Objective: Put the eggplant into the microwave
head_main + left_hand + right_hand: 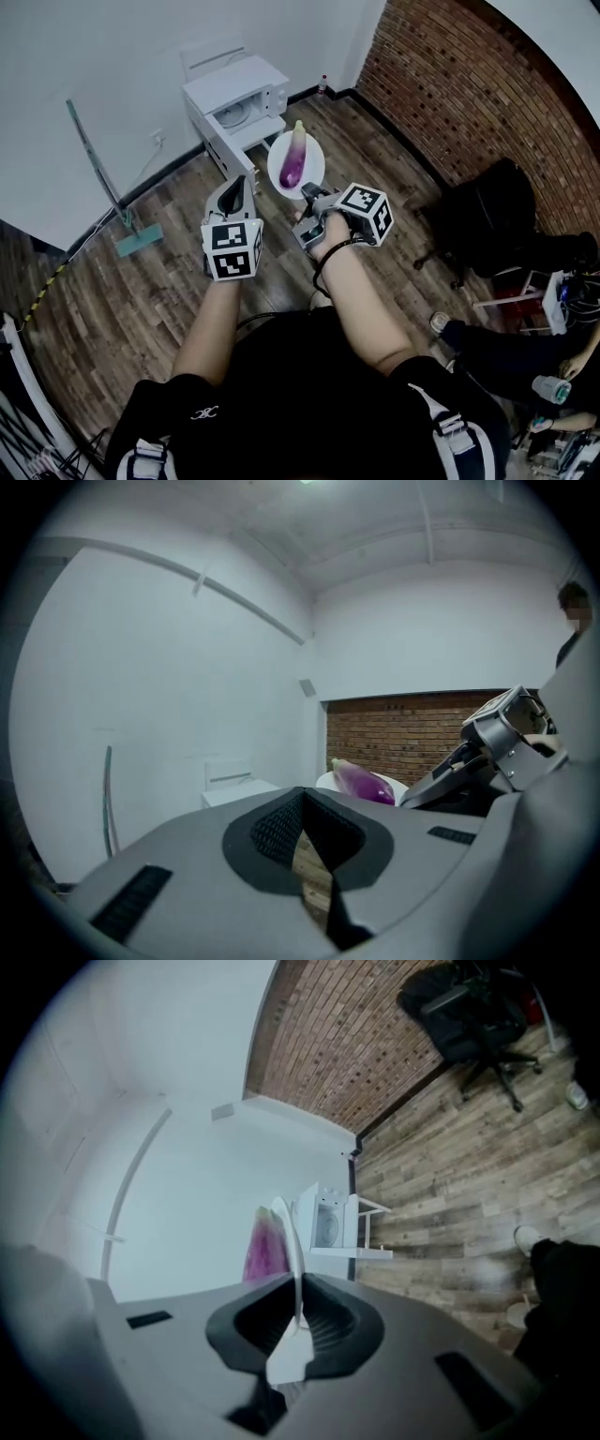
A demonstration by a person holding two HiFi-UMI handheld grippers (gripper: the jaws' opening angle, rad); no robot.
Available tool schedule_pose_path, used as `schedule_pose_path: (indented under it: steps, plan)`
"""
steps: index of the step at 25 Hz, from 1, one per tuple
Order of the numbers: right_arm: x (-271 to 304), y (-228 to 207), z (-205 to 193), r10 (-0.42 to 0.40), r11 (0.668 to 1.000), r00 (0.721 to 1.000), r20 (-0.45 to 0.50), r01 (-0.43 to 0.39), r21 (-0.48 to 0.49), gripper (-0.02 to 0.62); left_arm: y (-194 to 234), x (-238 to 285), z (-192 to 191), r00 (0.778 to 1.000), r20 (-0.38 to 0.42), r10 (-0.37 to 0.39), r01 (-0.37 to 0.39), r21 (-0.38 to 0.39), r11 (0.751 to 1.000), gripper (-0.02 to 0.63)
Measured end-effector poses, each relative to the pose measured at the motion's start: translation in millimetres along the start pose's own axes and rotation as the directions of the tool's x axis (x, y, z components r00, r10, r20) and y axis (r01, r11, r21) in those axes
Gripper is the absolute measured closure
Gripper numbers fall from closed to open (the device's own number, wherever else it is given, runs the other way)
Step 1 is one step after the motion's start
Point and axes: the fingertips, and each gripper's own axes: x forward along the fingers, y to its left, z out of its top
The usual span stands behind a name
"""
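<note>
A purple eggplant (294, 157) with a pale green stem end lies on a white plate (314, 164), held in the air in front of me. My right gripper (307, 192) is shut on the plate's near rim; in the right gripper view that rim (286, 1232) stands edge-on between the pads, with the eggplant (262, 1241) on its left. The left gripper (240, 183) hangs beside the plate, shut and holding nothing. Its own view shows the eggplant (364, 783) just ahead to the right. Beyond the plate, by the wall, stands the white microwave (239, 98) with its door open.
A long-handled mop (103, 178) leans on the white wall to the left. A brick wall (469, 84) runs along the right, with a black office chair (487, 220) before it. A seated person's legs (497, 342) are at the lower right. The floor is wood plank.
</note>
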Motion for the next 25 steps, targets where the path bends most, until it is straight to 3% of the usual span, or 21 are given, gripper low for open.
schedule_pose_path:
  steps: [3, 7, 18, 25]
  plan:
    - [2, -4, 12, -0.003, 1.000, 1.000, 0.008, 0.003, 0.011, 0.565, -16, 13, -4, 0.999, -0.002, -0.053, 0.053, 0.005, 0.999, 0.615]
    - [9, -7, 34, -0.004, 1.000, 1.000, 0.005, 0.004, 0.014, 0.565, -26, 37, -5, 0.999, -0.018, -0.052, 0.052, 0.001, 0.999, 0.615]
    - [67, 0, 142, 0.017, 0.999, 0.996, -0.092, -0.021, -0.033, 0.561, -61, 152, 35, 0.999, 0.001, 0.034, -0.034, 0.035, 0.999, 0.615]
    - [101, -4, 211, 0.010, 0.998, 0.986, -0.164, -0.021, -0.062, 0.561, -78, 213, 39, 0.993, -0.031, 0.116, -0.116, 0.003, 0.993, 0.615]
